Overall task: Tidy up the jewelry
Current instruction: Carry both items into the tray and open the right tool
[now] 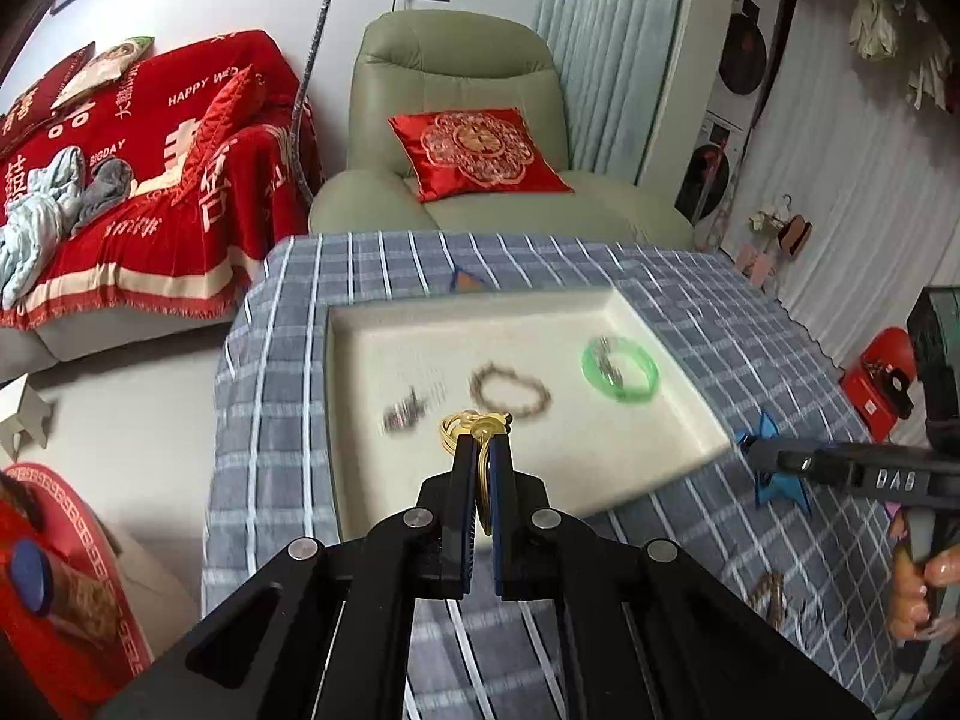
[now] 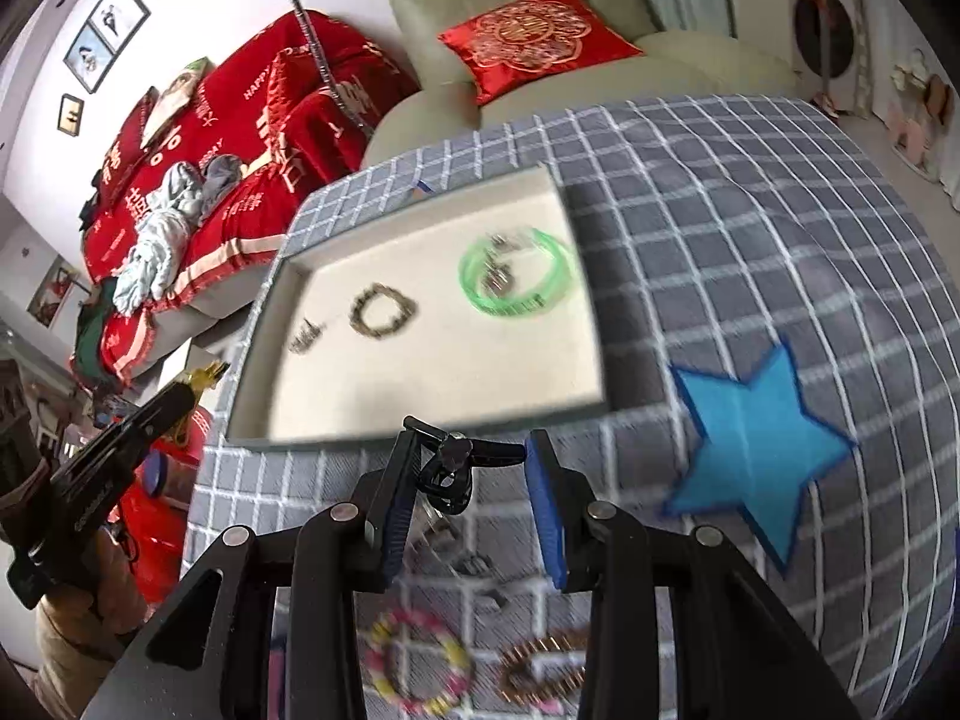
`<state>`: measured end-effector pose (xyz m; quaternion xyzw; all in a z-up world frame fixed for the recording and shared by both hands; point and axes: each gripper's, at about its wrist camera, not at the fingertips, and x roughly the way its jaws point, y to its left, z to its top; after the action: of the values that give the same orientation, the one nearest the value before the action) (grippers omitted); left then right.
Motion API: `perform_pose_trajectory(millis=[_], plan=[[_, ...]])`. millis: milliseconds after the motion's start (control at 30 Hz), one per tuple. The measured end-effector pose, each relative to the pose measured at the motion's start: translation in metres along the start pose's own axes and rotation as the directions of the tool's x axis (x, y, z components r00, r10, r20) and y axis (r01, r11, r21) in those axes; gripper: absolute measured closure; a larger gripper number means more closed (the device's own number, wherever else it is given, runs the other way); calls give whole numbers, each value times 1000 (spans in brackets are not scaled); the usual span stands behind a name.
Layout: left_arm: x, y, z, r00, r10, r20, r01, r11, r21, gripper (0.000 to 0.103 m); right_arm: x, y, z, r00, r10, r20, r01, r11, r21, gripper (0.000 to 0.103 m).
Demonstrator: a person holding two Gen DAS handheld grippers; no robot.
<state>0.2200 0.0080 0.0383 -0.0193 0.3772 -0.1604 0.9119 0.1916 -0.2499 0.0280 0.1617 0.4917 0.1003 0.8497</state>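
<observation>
Left gripper (image 1: pixel 483 450): jaws clamped on a gold bangle (image 1: pixel 465 429), held above the near part of the tray; the gold piece sticks out past the fingertips and runs back between the pads.
Right gripper (image 2: pixel 474 468): jaws apart; a small black clip-like piece (image 2: pixel 453 468) sits between the fingers, apparently hanging from the left finger, though whether it is caught there cannot be told.
Tray (image 1: pixel 372 480): cream, shallow and rectangular, on a grey-blue checked tablecloth (image 1: pixel 282 396).
Tray contents: a green bangle (image 1: pixel 620 370) toward the right side with a small silver piece (image 1: pixel 609 360) lying across its ring; a brown beaded bracelet (image 1: pixel 510 390) near the middle; a small dark silver item (image 1: pixel 408 411) to its left, too blurred to identify.
Outside the tray: a pink-and-yellow beaded bracelet (image 2: pixel 420 660) and a brown-and-gold beaded bracelet (image 2: pixel 543 669) lie on the cloth below the right gripper, side by side; small silver pieces (image 2: pixel 462 558) lie between them and the tray.
Markers: a blue star (image 2: pixel 759 462) lies flat on the cloth beside the tray's near right corner.
Surroundings: a green armchair (image 1: pixel 456 60) with a red cushion (image 1: pixel 477 153) stands beyond the table.
</observation>
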Motion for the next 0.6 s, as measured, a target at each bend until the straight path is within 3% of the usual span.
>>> perform_pose_trajectory(millis=[233,400,600], plan=[[29,9,38,1000,10,-24,-9,1000,30,83,50,30,44,998,-17,-58,13,998,-68,64],[61,9,21,991,20,-129,-10,997,78,83,91,36,47,991,-47,-128,34,994,-104,64],[97,15,-1,970,62,-236,-45,996,79,83,126,32,50,981,-106,-161,83,986,-141,64]])
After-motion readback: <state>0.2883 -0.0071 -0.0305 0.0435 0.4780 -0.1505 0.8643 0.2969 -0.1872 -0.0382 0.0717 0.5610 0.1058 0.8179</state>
